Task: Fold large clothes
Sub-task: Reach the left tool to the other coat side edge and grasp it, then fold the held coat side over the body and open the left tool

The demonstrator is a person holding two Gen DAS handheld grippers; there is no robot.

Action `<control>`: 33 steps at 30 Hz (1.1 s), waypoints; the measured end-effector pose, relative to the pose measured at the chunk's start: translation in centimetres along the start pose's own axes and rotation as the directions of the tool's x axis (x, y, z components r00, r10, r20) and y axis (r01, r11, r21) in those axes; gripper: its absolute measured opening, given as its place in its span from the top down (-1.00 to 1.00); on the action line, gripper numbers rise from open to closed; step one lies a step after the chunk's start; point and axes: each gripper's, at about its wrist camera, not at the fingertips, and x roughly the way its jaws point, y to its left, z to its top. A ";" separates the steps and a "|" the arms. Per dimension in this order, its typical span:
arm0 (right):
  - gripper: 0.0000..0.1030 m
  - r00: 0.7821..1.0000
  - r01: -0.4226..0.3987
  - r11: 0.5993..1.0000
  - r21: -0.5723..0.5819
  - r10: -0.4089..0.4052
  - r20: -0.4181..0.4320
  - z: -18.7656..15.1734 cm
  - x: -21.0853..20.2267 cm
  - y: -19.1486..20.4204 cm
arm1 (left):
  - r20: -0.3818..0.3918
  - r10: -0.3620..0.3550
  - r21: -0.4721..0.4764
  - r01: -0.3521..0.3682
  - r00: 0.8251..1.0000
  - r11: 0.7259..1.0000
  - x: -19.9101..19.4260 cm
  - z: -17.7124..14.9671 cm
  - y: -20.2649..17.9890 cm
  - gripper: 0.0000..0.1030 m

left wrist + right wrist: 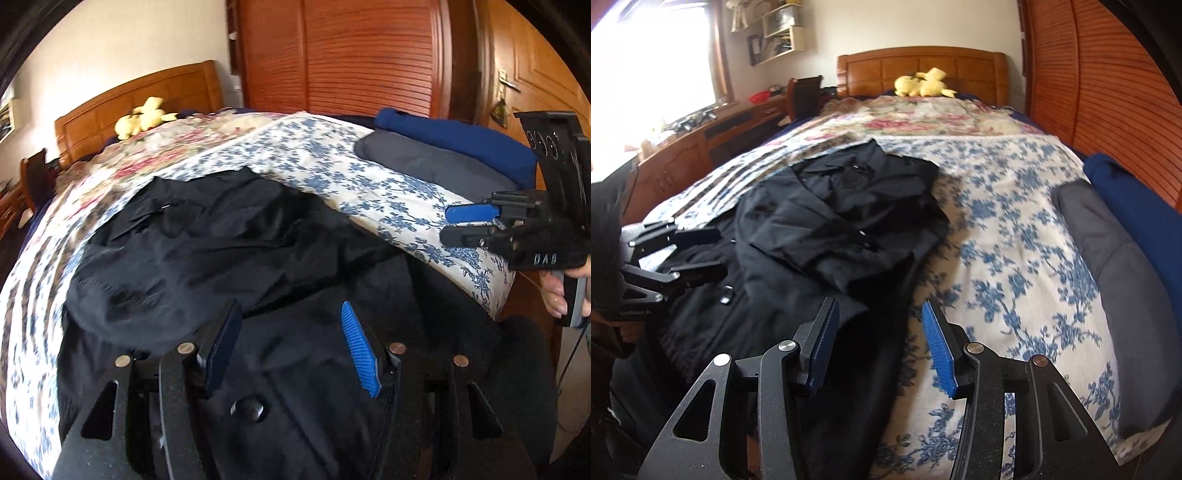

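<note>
Two grippers, both mine, hang over the black coat [827, 236] with nothing in either. My left gripper [288, 343] has its jaws spread wide above the coat's near end, just past a dark button [247, 409] on the front, and touches no cloth that I can see. My right gripper [879, 343] is spread about as wide, poised over the coat's right edge where the black cloth meets the blue-flowered bedspread [1015, 229]. The coat lies lengthwise down the bedspread, its far half rumpled and doubled over itself, its near end spilling toward me over the bed's foot. Well to the right of the coat sit a grey folded garment [1108, 251] and a dark blue one [1137, 206]; far beyond the coat, by the headboard [919, 62], lies a yellow plush toy [923, 86]. I judge the fold is only begun: the top looks gathered rather than squared, and the lower half is not yet brought up. Next I think each gripper should drop to the hem end, one at each side of the coat, pinch a single thick layer, and carry it evenly toward the collar. The cloth looks heavy and slippery, so a shallow bite may let it slide out.
</note>
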 end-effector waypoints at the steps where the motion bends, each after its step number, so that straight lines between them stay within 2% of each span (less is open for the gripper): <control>1: 0.08 1.000 0.008 1.000 0.005 -0.008 -0.004 -0.2 0.2 -0.3 | -0.003 -0.007 0.010 0.007 1.000 1.000 0.3 0.3 -0.3 -0.07; 9: 0.07 0.999 0.048 0.998 0.037 -0.048 -0.002 -1.4 -0.4 -2.0 | -0.051 -0.082 0.090 0.086 0.995 0.992 4.1 2.8 -3.8 -0.07; 15: 0.07 0.997 0.076 0.995 0.062 -0.077 0.010 -1.9 -1.7 -3.4 | -0.075 -0.111 0.151 0.121 0.991 0.981 6.1 3.7 -5.6 -0.07; 17: 0.07 0.997 0.080 0.995 0.064 -0.081 0.008 -2.1 -1.9 -3.7 | -0.074 -0.120 0.160 0.130 0.990 0.978 6.3 3.9 -6.0 0.09; 18: 0.07 0.997 0.081 0.995 0.064 -0.081 0.007 -2.2 -2.0 -3.7 | -0.084 -0.119 0.166 0.131 0.989 0.977 6.5 4.0 -6.2 0.10; 19: 0.07 0.997 0.081 0.995 0.065 -0.081 0.007 -2.3 -2.0 -3.7 | -0.085 -0.111 0.178 0.125 0.990 0.976 6.7 4.0 -6.5 0.12; 22: 0.07 0.997 0.078 0.995 0.067 -0.078 0.003 -2.4 -1.8 -3.7 | -0.101 -0.059 0.218 0.080 0.993 0.973 7.6 4.0 -6.7 0.34; 24: 0.07 0.997 0.074 0.995 0.068 -0.074 0.000 -2.5 -1.6 -3.7 | -0.111 -0.060 0.211 0.083 0.992 0.974 8.0 3.9 -6.2 0.62; 25: 0.07 0.997 0.072 0.995 0.068 -0.072 -0.002 -2.5 -1.5 -3.5 | -0.101 -0.059 0.187 0.077 0.993 0.979 7.7 4.0 -5.7 0.75; 28: 0.07 0.997 0.071 0.996 0.061 -0.071 -0.002 -2.5 -1.1 -3.1 | -0.035 -0.074 0.123 0.078 0.997 0.989 5.6 4.6 -4.2 0.81; 33: 0.07 0.999 0.052 0.997 0.059 -0.052 -0.001 -2.0 -0.2 -2.4 | 0.097 0.002 0.038 -0.006 0.995 0.999 0.6 5.4 -0.5 0.86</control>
